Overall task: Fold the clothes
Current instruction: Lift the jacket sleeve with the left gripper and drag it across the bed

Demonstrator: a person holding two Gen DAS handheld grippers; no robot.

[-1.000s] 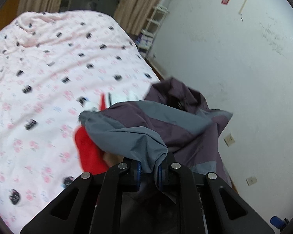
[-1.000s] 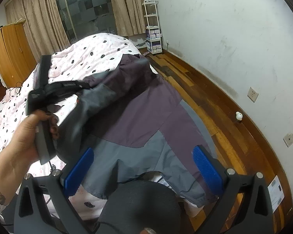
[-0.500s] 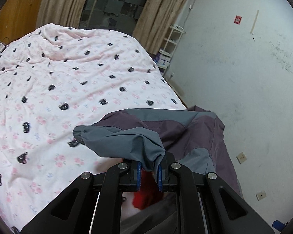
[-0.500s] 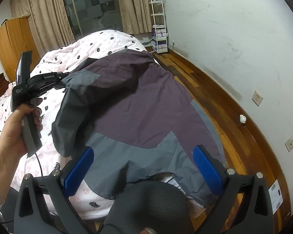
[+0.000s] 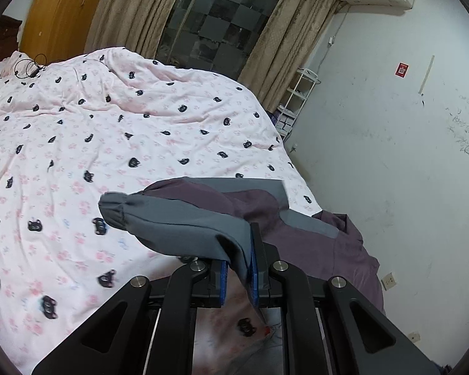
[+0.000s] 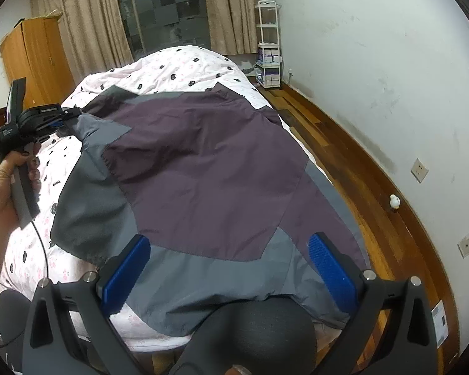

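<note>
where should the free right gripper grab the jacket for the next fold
Probably the grey hem of the jacket, taken from the near bed edge. It lies flat just ahead of the open right gripper, while the left gripper pinches the grey sleeve, so a low pinch at the hem edge should suit.

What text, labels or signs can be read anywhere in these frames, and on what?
No text reads clearly.
Left claw body: small white lettering, too blurred to read.
Red sign on the wall: print too small to read.
Wall scribbles: illegible marks.
White label on the floor: dark print, too small to read.
Boxes on the white shelf: printing too small to read.
</note>
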